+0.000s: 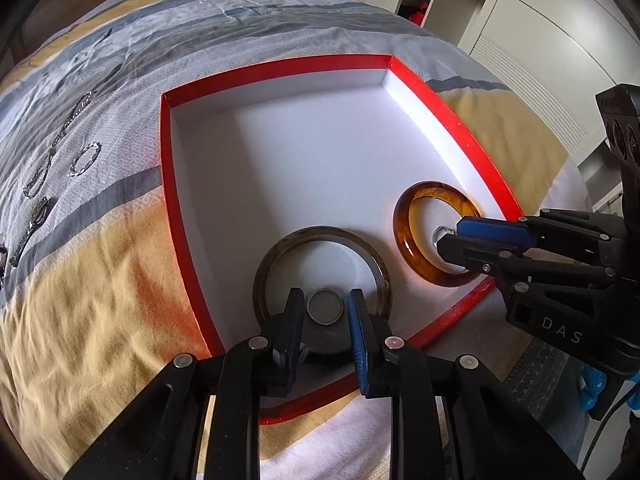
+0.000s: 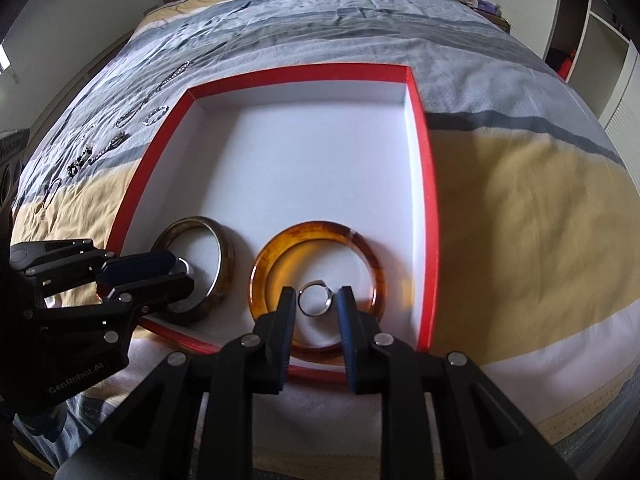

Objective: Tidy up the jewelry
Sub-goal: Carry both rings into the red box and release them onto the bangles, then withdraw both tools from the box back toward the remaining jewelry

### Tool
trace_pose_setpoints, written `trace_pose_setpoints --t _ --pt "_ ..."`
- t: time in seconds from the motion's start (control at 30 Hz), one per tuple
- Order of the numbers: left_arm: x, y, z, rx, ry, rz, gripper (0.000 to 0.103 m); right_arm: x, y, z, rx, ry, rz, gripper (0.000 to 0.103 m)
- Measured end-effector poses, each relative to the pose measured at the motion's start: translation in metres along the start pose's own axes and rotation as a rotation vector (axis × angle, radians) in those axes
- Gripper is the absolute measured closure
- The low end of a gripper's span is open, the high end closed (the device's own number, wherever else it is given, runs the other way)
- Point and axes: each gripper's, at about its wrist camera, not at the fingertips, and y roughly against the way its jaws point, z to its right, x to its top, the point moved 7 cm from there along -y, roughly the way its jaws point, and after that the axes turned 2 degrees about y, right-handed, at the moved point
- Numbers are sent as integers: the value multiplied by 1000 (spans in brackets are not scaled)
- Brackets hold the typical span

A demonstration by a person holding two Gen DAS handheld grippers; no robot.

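Nearest the left wrist camera, the left gripper has its jaws spread to either side of a flat round silver piece, with no clear contact, inside a dark bangle. Just right, the right gripper stands likewise spread around a silver ring lying within an amber bangle. Both bangles rest at the near end of a red-walled, white-floored box on the bed. Farther left, silver chains and bracelets lie on the bedspread.
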Motion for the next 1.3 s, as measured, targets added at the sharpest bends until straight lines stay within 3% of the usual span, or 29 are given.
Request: trace_pose_setpoints --t 0.07,0.17,0.6,0.7,0.77,0.87,1.1,1.3 --pt "1 3 1 -7 6 6 68 1 4 -1 6 -3 8 73" --pt "2 11 1 2 10 17 62 1 16 -2 1 -3 26 71" --pt "-10 98 -1 70 18 204 59 -1 96 4 -71 -103 175 70" --pt "-22 117 -4 76 20 207 58 -4 115 -12 -80 -90 208 70" --pt "-31 129 -7 84 24 209 46 -6 127 -26 -78 -80 234 70" --pt "-45 147 -13 101 36 242 41 -9 141 -50 -73 -59 264 70" --pt "-79 186 -45 150 116 304 33 -19 162 -109 -53 22 304 66" --pt "-110 219 -78 202 191 347 33 -31 175 -153 -29 90 327 66"
